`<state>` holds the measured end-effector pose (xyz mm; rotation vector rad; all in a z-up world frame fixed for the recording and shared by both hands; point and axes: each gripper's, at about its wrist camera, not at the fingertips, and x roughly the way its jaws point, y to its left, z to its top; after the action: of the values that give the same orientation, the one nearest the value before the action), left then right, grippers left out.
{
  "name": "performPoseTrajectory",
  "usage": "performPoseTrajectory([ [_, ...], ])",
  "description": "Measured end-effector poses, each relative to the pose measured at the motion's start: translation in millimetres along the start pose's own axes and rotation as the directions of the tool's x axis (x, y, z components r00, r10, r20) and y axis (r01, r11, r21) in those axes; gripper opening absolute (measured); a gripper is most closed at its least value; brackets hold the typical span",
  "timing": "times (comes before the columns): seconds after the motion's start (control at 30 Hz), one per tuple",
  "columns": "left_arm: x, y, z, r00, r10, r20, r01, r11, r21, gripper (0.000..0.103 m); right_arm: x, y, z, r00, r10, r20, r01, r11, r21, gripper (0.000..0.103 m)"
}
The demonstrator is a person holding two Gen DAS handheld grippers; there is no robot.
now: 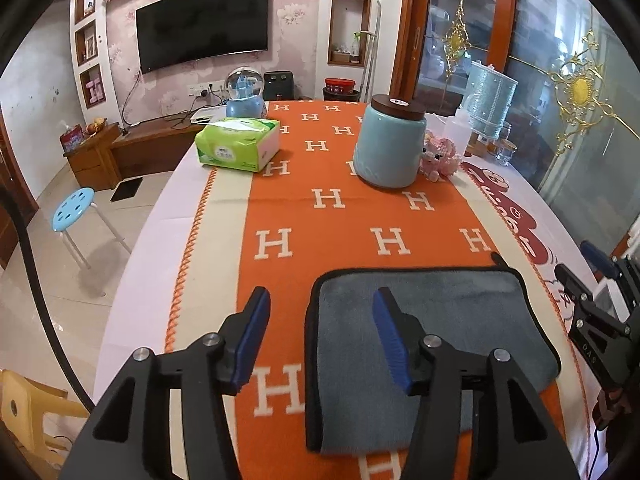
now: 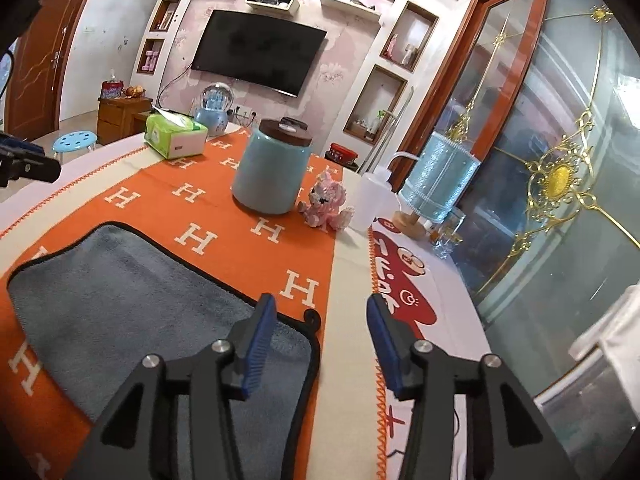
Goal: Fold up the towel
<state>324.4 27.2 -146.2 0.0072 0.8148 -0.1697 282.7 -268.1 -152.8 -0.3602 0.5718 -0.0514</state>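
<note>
A grey towel (image 1: 452, 320) with a black hem lies flat on the orange H-patterned runner (image 1: 320, 216); it also shows in the right wrist view (image 2: 132, 292). My left gripper (image 1: 320, 304) is open and empty, hovering over the towel's left edge. My right gripper (image 2: 322, 308) is open and empty, hovering over the towel's right edge near its small black hanging loop (image 2: 312, 317). The right gripper also shows at the right edge of the left wrist view (image 1: 588, 304).
A light blue jar (image 1: 390, 144) with a dark lid, a green tissue pack (image 1: 238, 143), a pink toy (image 1: 440, 156), a squeeze bottle (image 2: 370, 200) and a blue lamp (image 2: 438, 186) stand farther back. A blue stool (image 1: 74, 210) stands left of the table.
</note>
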Motion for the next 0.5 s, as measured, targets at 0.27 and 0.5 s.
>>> performPoseTrajectory([
  [0.27,-57.3,6.8,-36.5,1.0,-0.03,-0.001,0.03,0.999,0.012,0.058,-62.2,10.4,-11.3,1.0,-0.023,-0.003,0.023,0.999,0.026,0.054],
  [0.5,-106.9,9.5,-80.1,0.998,-0.052,-0.045,0.054,0.998,0.042,0.058,-126.4,25.1,-36.0,0.999,-0.005,-0.048,0.007,0.998,0.06,0.054],
])
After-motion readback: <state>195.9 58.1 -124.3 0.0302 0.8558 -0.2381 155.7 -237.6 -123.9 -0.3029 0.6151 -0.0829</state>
